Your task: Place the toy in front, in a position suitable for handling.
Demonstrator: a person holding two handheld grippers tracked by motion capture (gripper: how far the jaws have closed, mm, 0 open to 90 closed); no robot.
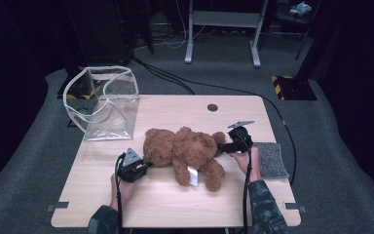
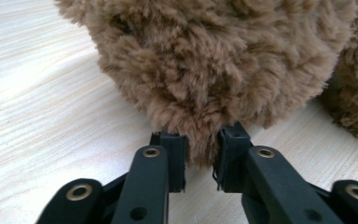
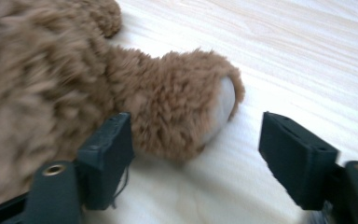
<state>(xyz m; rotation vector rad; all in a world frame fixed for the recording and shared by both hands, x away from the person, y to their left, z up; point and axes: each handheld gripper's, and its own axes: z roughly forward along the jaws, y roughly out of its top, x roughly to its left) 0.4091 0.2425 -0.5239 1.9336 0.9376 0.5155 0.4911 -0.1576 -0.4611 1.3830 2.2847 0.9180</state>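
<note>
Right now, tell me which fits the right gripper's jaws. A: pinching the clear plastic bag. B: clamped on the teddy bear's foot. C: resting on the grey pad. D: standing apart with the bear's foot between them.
D: in the right gripper view the right gripper has its jaws wide, one beside the teddy bear's foot, the other clear of it.
</note>
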